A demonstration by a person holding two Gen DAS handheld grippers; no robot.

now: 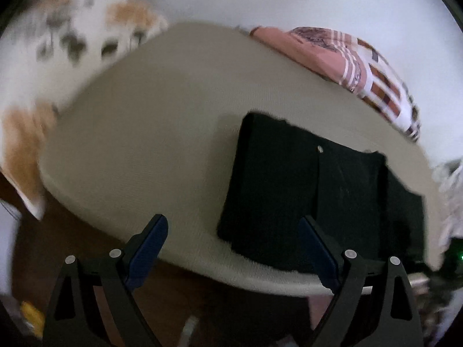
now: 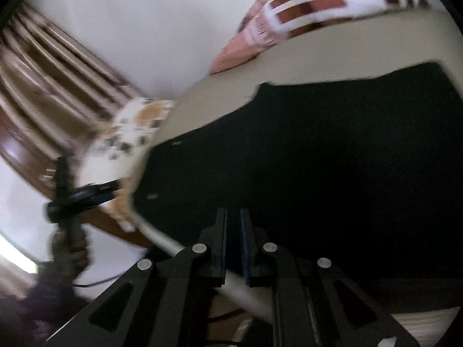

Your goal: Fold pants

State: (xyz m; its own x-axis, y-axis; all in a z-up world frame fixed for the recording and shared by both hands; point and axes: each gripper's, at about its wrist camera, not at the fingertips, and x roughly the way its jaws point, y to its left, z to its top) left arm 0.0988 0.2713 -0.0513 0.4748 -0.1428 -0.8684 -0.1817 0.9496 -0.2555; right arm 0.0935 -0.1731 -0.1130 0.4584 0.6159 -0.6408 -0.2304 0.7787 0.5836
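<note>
The pants (image 1: 306, 190) sit folded into a dark, matte block toward 4 o'clock on the beige counter (image 1: 162, 133), near its front edge, with loads of bare top out toward 10 o'clock. The left claw (image 1: 231, 248) hangs spread wide above the near rim, gripping nothing. The right claw (image 2: 233, 245) is pinched narrow, low over the pants; can't tell if it's got fabric.

Black pants (image 1: 303, 190), folded flat on beige table (image 1: 162, 133)
</note>
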